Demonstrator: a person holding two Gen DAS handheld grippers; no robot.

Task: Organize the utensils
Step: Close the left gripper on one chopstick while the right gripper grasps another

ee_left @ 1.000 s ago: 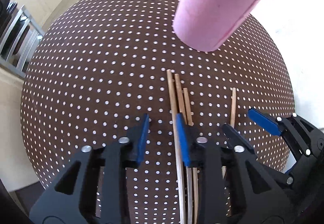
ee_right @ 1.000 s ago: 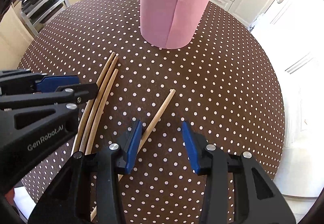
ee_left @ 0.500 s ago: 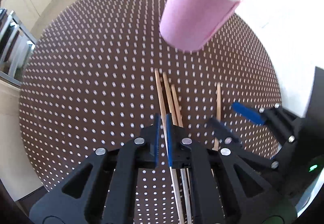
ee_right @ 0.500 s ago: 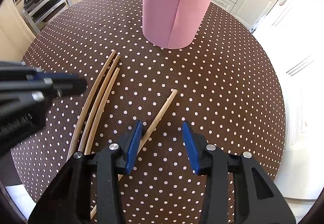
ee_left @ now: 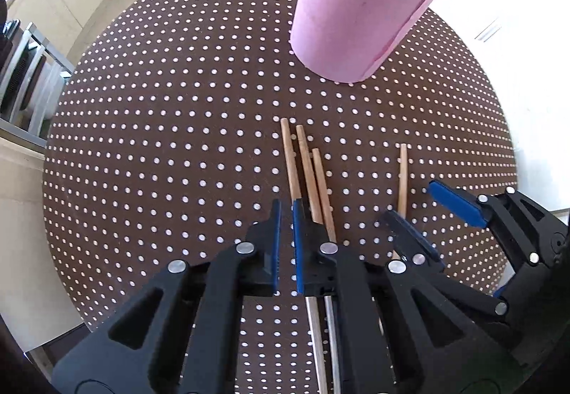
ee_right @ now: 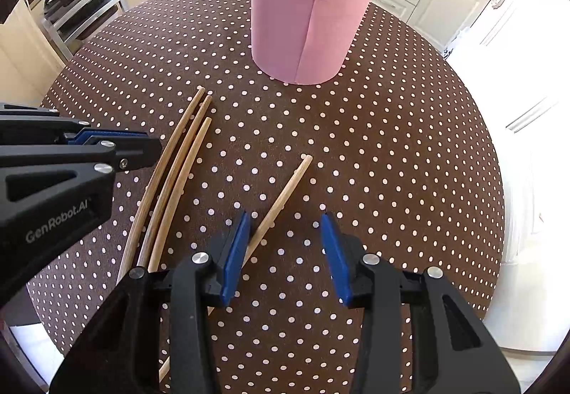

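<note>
Left wrist view showed the left gripper (ee_left: 285, 208) pointing steeply down at a round table (ee_left: 160, 144) under a brown dotted cloth. Its blue pads were pressed almost together, with only a sliver of cloth showing between them. Three chopsticks (ee_left: 310, 173) lay side by side, and the leftmost vanished behind the right-hand pad's tip; whether it was pinched could not be told. A pink holder (ee_left: 352, 12) stood upright beyond them with more sticks inside. In the right wrist view the right gripper (ee_right: 285, 219) was spread apart, and a single chopstick (ee_right: 285, 190) lay on the cloth between its pads, just beside the left pad, unclamped.
</note>
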